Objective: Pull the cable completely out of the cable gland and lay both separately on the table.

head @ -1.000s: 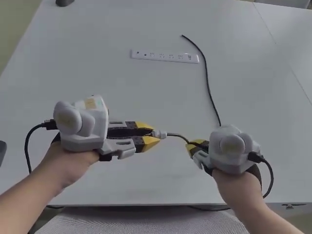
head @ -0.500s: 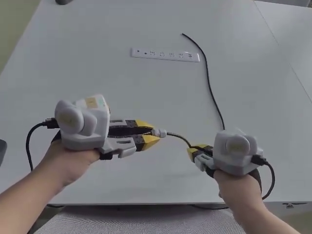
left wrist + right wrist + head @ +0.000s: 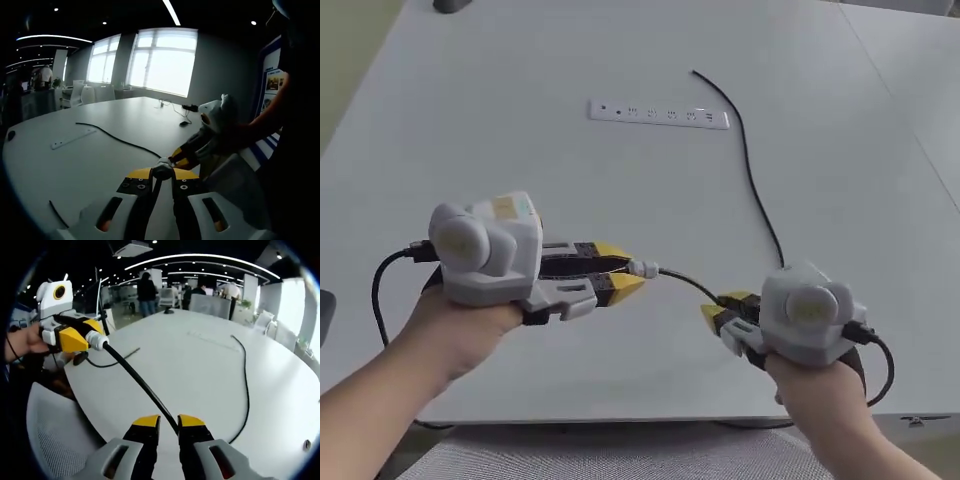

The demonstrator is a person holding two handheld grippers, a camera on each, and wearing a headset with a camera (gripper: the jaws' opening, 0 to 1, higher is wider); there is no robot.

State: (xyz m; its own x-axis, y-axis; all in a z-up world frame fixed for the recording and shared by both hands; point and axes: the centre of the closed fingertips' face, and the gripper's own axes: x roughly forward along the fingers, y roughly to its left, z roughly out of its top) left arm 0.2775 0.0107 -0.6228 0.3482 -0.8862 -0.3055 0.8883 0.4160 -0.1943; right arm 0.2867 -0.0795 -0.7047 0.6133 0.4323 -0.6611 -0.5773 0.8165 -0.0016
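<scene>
The cable (image 3: 685, 283) hangs in the air over the near edge of the worktop (image 3: 520, 150), with one end inside the white cable gland (image 3: 642, 270). The fingers of the left gripper (image 3: 628, 272) pinch the gland. To the right, the fingers of the right gripper (image 3: 723, 307) pinch the cable.

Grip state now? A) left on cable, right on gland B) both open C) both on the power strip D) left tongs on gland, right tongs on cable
D: the left tongs are shut on the white cable gland, and the right tongs pinch the black cable running out of it.
</scene>
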